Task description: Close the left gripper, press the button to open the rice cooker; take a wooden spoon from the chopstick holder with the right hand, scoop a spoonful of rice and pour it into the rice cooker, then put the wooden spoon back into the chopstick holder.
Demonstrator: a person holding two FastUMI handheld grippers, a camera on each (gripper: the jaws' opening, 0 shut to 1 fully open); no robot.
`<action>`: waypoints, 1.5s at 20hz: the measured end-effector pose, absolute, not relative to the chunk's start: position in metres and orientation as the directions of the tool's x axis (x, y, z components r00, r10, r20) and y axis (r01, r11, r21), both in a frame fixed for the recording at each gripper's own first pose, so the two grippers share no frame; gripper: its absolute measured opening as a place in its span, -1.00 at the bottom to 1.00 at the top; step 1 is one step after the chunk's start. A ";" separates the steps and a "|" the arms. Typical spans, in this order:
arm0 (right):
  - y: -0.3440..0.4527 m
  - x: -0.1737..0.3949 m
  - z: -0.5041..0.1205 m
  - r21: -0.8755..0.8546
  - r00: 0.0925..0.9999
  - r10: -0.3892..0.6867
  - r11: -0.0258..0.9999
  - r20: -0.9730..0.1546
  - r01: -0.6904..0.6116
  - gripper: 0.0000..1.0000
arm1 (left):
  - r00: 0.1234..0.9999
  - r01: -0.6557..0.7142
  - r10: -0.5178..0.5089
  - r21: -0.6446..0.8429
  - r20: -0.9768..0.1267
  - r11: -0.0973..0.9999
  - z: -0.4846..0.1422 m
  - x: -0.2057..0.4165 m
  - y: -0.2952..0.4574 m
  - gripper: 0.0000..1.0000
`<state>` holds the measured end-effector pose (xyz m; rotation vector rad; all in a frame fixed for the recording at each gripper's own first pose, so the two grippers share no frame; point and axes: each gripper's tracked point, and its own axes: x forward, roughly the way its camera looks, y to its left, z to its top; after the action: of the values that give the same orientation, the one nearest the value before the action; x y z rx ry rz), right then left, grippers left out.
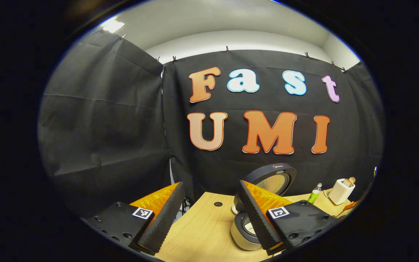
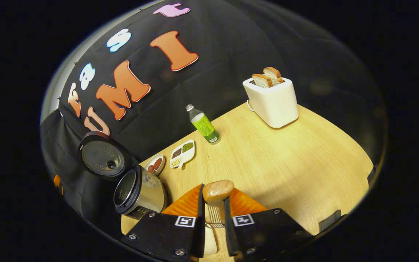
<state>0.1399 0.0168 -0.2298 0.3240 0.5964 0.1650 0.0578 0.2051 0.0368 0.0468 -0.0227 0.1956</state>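
The rice cooker (image 2: pixel 138 194) stands with its lid (image 2: pixel 102 156) thrown back near the desk's (image 2: pixel 286 160) rear left edge, ready for rice. The right gripper (image 2: pixel 214 214) is clamped narrow on the wooden spoon (image 2: pixel 217 192), bowl up; below it a fork's tines hint at the chopstick holder, itself cut off. The left gripper (image 1: pixel 209 211) hangs wide, empty, above the cooker.

Bottle (image 2: pixel 203 124) between toaster (image 2: pixel 273 102) and dishes (image 2: pixel 182 152), rice cooker (image 2: pixel 139 194) left of dishes
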 end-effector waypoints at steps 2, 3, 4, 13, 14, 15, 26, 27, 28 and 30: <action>0.000 0.144 -0.221 0.310 0.826 0.200 0.950 -0.527 -0.032 -0.14 | 0.982 -0.189 0.188 0.040 0.030 0.981 0.037 0.059 0.197 0.94; -0.009 0.143 -0.216 0.287 0.831 0.174 0.958 -0.528 -0.018 -0.03 | 0.982 -0.185 0.184 0.042 0.030 0.982 0.038 0.060 0.193 0.94; -0.018 0.145 -0.209 0.255 0.836 0.141 0.967 -0.530 -0.002 0.24 | 0.983 -0.184 0.183 0.046 0.030 0.982 0.039 0.060 0.189 0.94; -0.063 0.139 -0.051 0.032 0.951 -0.011 0.999 -0.309 0.023 0.89 | 0.986 -0.167 0.167 0.008 0.018 0.986 0.047 0.074 0.149 0.99; -0.065 0.137 -0.033 0.011 0.960 -0.011 1.000 -0.279 0.014 0.89 | 0.987 -0.161 0.161 -0.003 0.017 0.987 0.050 0.078 0.144 0.97; -0.066 0.134 -0.016 -0.009 0.968 -0.010 1.000 -0.251 0.008 0.89 | 0.988 -0.153 0.153 -0.018 0.017 0.988 0.054 0.083 0.137 0.96; -0.066 0.100 0.055 -0.062 0.992 0.031 0.997 -0.121 -0.039 0.89 | 0.996 -0.022 0.019 0.026 0.092 0.999 0.132 0.219 0.055 0.99; -0.066 0.098 0.055 -0.060 0.993 0.032 0.997 -0.116 -0.039 0.89 | 0.996 -0.024 0.020 0.044 0.086 0.999 0.134 0.233 0.051 0.99; -0.067 0.097 0.057 -0.065 0.994 0.031 0.997 -0.109 -0.038 0.89 | 0.997 -0.023 0.019 0.051 0.074 0.998 0.131 0.249 0.046 0.99; -0.074 0.094 0.058 -0.083 0.995 0.018 0.996 -0.100 -0.026 0.89 | 0.999 -0.023 0.021 0.060 0.040 0.998 0.120 0.276 0.042 0.98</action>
<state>0.0945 -0.0738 0.0576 -0.0840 0.0998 0.0219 0.2764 0.0423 0.1204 0.0601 -0.0390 0.0222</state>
